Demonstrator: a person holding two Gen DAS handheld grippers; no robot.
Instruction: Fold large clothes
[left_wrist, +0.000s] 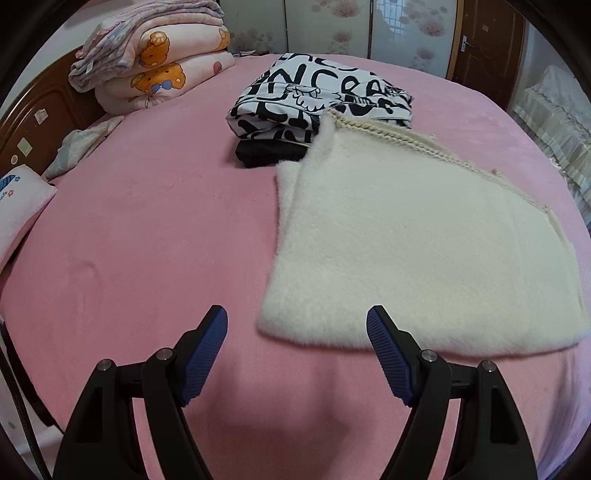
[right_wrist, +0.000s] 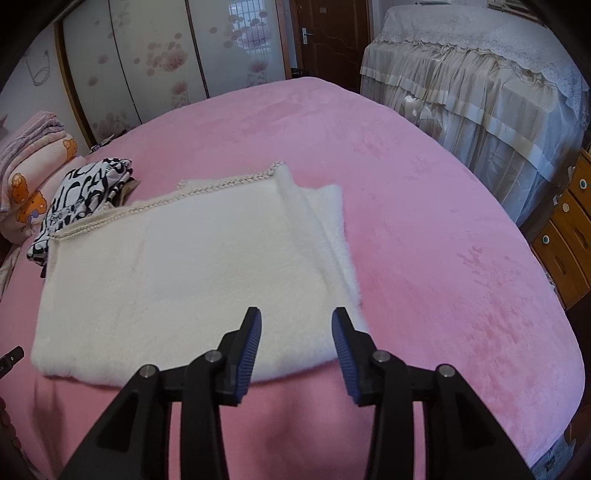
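A cream fluffy garment (left_wrist: 413, 251) lies folded flat on the pink bed (left_wrist: 140, 229), with a braided trim along its far edge. It also shows in the right wrist view (right_wrist: 184, 280). My left gripper (left_wrist: 297, 317) is open and empty, just short of the garment's near left corner. My right gripper (right_wrist: 296, 319) is open and empty, over the garment's near right edge. A folded black-and-white printed garment (left_wrist: 317, 99) on a black one lies beyond the cream garment.
Stacked pink quilts (left_wrist: 162, 62) sit at the bed's far left by the wooden headboard (left_wrist: 40, 110). A white pillow (left_wrist: 18, 214) lies at the left edge. A cloth-covered piece of furniture (right_wrist: 480, 81) and a wooden drawer unit (right_wrist: 565, 229) stand right of the bed.
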